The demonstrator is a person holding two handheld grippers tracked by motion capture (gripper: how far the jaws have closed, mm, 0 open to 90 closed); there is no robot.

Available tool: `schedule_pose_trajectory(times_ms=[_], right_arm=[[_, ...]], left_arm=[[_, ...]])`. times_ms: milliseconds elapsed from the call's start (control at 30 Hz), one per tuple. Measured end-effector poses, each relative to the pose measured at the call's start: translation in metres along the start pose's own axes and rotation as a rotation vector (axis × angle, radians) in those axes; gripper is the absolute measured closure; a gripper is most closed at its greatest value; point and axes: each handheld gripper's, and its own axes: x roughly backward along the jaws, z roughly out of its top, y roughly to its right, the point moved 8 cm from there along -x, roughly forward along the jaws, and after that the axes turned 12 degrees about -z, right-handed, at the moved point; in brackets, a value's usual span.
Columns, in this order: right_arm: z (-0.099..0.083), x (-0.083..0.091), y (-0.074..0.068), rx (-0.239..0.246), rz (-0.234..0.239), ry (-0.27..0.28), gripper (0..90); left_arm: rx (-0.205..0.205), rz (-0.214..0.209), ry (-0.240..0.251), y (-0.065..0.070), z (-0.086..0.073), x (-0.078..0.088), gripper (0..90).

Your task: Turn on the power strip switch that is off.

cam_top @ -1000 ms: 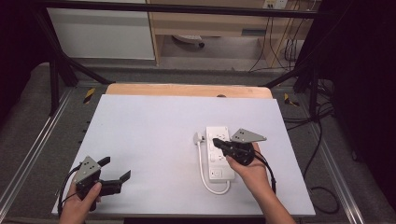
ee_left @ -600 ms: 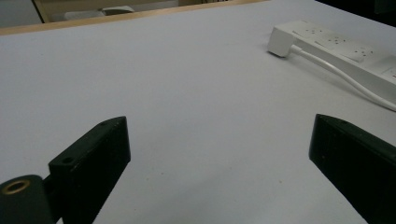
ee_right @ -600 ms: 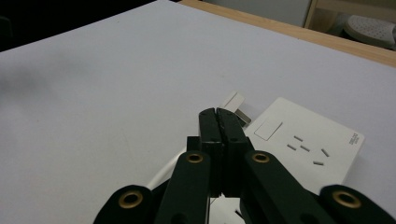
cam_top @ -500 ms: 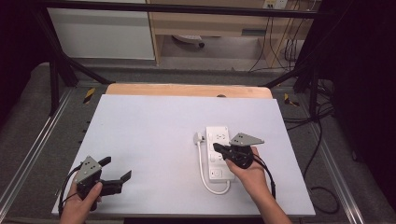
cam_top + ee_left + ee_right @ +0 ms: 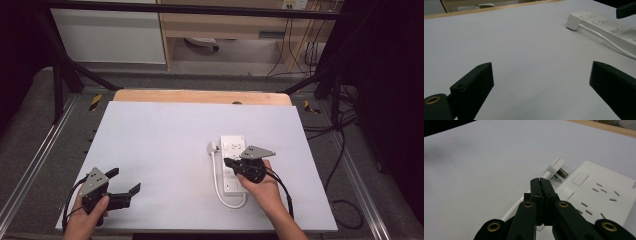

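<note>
A white power strip [image 5: 233,150] lies on the white tabletop [image 5: 165,140], right of centre. Its white plug [image 5: 212,148] rests beside its far left corner, and the cable [image 5: 225,200] loops round the near end. My right gripper [image 5: 229,162] hovers over the strip's left edge with its jaws pressed together and nothing between them. In the right gripper view its tip [image 5: 540,181] points at the plug [image 5: 557,168], just above the cable [image 5: 510,213] and beside the strip [image 5: 599,192]. My left gripper [image 5: 124,181] stays at the near left, open wide and holding nothing.
The left gripper view looks across bare tabletop [image 5: 524,45] to the power strip [image 5: 609,25], its plug [image 5: 574,21] and the other gripper's tip [image 5: 626,12]. A wooden edge [image 5: 200,96] borders the far side. Dark frame rails and floor cables [image 5: 345,150] surround the table.
My right gripper has sunk a little and drawn slightly nearer the table's near edge, still shut. The left gripper has not moved.
</note>
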Motion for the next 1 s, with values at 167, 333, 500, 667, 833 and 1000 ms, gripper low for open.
schedule_pose_trajectory(times_ms=[167, 333, 500, 667, 833, 1000], right_arm=[[-0.002, -0.003, -0.002, 0.006, 0.005, -0.011, 90.0], [-0.005, -0.005, -0.003, 0.009, 0.003, -0.023, 90.0], [-0.008, -0.006, -0.004, 0.019, 0.002, -0.035, 90.0], [-0.011, -0.007, -0.004, 0.025, -0.003, -0.050, 90.0], [-0.016, -0.007, -0.002, 0.022, -0.007, -0.075, 90.0], [-0.018, -0.007, -0.001, 0.026, -0.013, -0.083, 90.0]], left_arm=[[0.001, -0.002, 0.002, 0.000, 0.000, -0.001, 5.5], [-0.002, -0.002, -0.003, 0.000, 0.000, 0.000, 5.5], [0.002, -0.002, -0.003, 0.000, 0.000, -0.001, 5.5], [0.002, -0.001, -0.002, 0.000, 0.000, 0.000, 5.5], [0.002, -0.004, -0.003, 0.000, 0.000, 0.000, 5.5], [0.001, -0.003, -0.004, 0.000, -0.001, 0.000, 5.5]])
